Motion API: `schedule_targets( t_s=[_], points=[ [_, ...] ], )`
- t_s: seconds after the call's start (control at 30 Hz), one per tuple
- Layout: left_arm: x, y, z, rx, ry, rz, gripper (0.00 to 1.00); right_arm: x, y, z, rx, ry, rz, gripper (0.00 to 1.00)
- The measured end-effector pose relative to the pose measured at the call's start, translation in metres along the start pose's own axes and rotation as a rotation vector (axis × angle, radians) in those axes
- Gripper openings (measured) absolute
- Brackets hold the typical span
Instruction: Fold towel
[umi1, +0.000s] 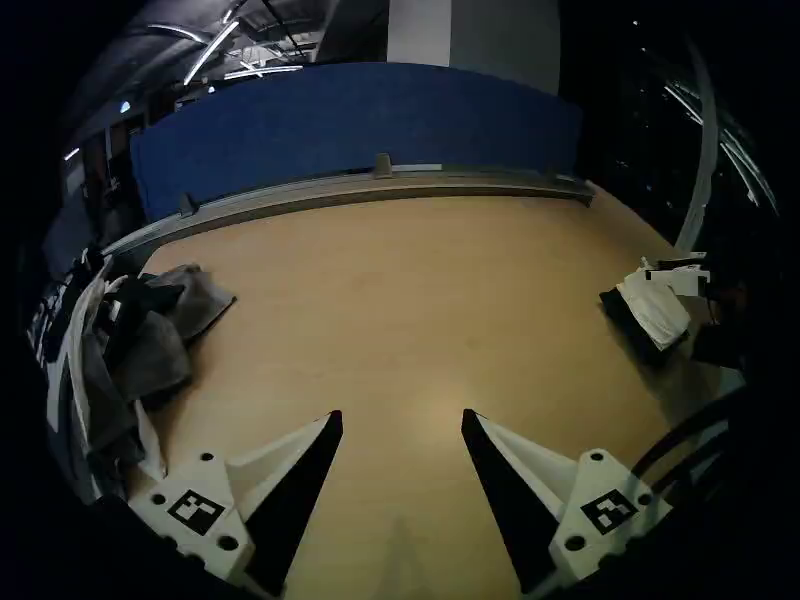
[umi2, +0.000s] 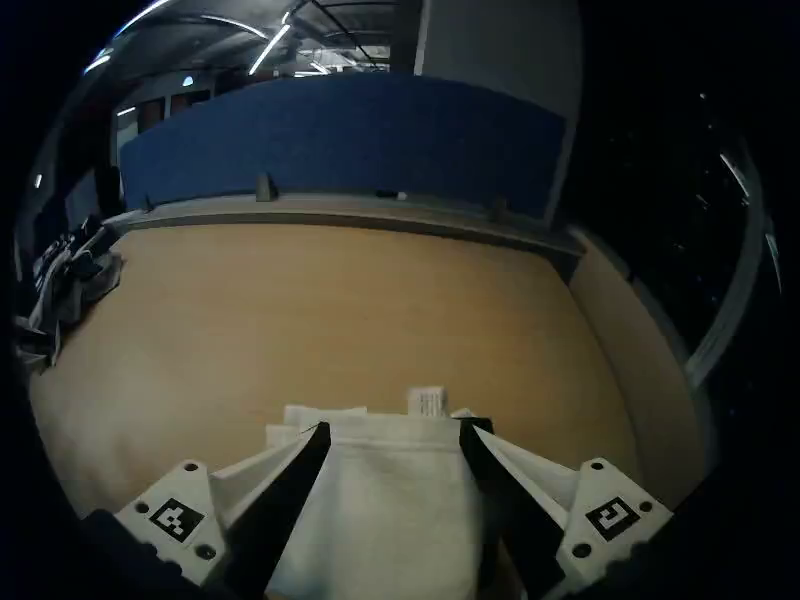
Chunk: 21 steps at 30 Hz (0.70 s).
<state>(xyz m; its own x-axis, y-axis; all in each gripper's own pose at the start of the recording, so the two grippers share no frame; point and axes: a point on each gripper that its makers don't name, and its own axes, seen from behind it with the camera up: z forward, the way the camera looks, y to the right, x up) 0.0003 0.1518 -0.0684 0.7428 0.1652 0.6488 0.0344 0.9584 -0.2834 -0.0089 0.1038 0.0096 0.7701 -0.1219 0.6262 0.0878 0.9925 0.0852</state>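
Note:
A folded white towel (umi2: 390, 490) with a small label tab (umi2: 428, 400) lies on the wooden table (umi2: 330, 310), directly under and between the fingers of my right gripper (umi2: 395, 428). Its jaws stand wide apart around the towel, not pressing on it. In the left gripper view that white towel (umi1: 655, 310) sits on a dark folded one at the table's right edge, with the right gripper (umi1: 680, 275) over it. My left gripper (umi1: 401, 415) hangs open above bare table (umi1: 400, 290), nothing between its fingers.
A heap of crumpled grey, dark and white towels (umi1: 150, 335) lies at the table's left edge, also seen far left as the heap (umi2: 75, 280). A blue partition (umi1: 350, 125) on a grey rail closes the table's far side.

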Motion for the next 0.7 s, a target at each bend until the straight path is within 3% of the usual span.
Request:
schedule_targets(
  t_s=[0.2, 0.43, 0.7],
  points=[
    [0.003, 0.001, -0.001, -0.005, 0.008, -0.002, 0.88, 0.008, -0.007, -0.029, -0.005, 0.045, 0.004, 1.0],
    [0.005, 0.003, -0.003, -0.012, 0.01, 0.006, 0.88, -0.022, -0.012, -0.055, -0.016, 0.027, 0.02, 1.0],
    [0.004, 0.004, -0.004, -0.015, 0.011, 0.007, 0.88, -0.058, -0.013, -0.071, -0.025, -0.005, 0.04, 1.0]
  ],
)
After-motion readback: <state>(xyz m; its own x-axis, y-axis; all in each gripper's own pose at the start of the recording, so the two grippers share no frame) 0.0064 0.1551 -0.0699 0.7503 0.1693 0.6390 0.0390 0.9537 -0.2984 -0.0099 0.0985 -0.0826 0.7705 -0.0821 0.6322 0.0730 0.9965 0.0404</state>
